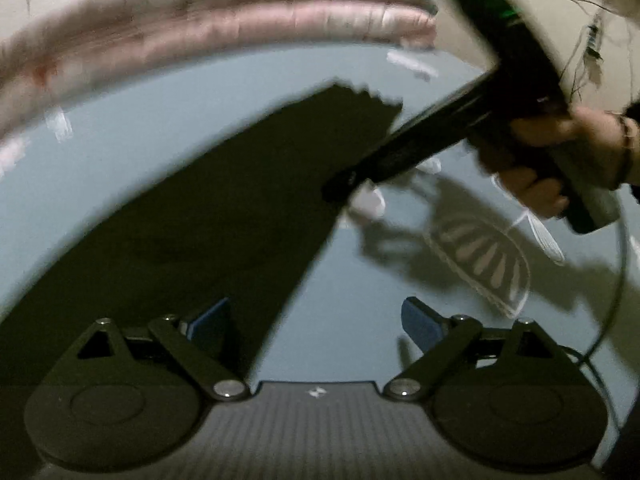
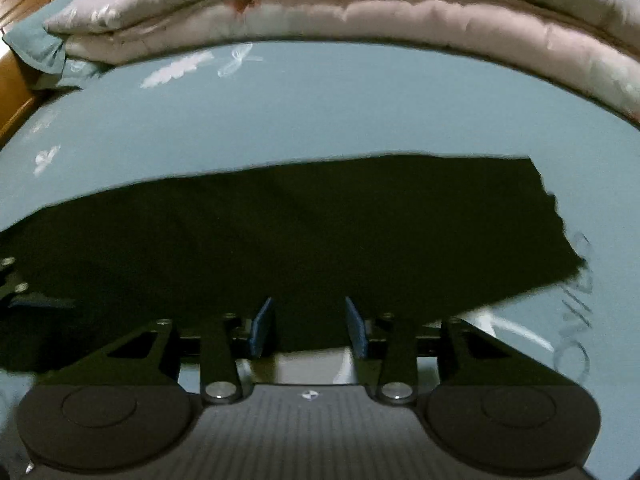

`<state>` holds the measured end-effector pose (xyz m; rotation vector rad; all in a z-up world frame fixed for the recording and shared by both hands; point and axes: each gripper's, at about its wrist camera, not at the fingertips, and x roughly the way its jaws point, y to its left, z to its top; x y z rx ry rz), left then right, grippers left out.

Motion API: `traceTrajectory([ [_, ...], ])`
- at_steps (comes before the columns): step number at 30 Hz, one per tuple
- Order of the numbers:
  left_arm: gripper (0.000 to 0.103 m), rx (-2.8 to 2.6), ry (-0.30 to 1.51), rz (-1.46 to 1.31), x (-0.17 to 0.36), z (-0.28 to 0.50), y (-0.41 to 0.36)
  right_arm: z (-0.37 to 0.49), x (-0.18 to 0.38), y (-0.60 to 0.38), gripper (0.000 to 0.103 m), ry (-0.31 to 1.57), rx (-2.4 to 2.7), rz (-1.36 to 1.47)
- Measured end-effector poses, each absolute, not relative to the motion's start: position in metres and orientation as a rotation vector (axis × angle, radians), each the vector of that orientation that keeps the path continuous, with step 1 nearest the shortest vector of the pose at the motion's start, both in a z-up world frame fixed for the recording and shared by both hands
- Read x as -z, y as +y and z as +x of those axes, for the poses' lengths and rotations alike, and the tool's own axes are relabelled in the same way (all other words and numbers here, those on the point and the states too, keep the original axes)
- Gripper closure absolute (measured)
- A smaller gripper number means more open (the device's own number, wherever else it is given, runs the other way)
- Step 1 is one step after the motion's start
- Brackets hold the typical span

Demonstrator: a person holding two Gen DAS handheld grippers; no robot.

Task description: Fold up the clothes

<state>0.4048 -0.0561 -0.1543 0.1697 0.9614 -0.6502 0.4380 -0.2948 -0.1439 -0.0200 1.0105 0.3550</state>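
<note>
While the left gripper is spread wide and empty, the right gripper is held half-open over the dark garment's near edge.

My left tongs and right tongs are black, with blue pads, silver screws, ribbed grey bases and a black cable.
</note>
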Motion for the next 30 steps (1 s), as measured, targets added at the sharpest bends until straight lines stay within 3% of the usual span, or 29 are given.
traceTrajectory([
  [3,0.011,0.651,0.975,0.169,0.156,0.401,-0.056,0.432,0.136,-0.304,0.058,1.027,-0.347,-0.030],
  [7,0.011,0.634,0.895,0.162,0.141,0.399,-0.049,0.446,0.120,-0.318,0.053,0.926,-0.293,-0.038],
  [10,0.011,0.601,0.932,0.164,0.145,0.406,-0.049,0.474,0.122,-0.332,0.052,0.877,-0.210,-0.011],
  [23,0.011,0.588,0.913,0.193,0.147,0.395,-0.048,0.519,0.140,-0.384,0.052,0.899,-0.050,0.031],
  [25,0.011,0.592,0.954,0.192,0.153,0.396,-0.050,0.518,0.140,-0.376,0.046,0.900,-0.077,-0.009],
  [30,0.011,0.583,0.949,0.183,0.148,0.392,-0.050,0.514,0.138,-0.368,0.045,0.932,-0.027,0.024],
])
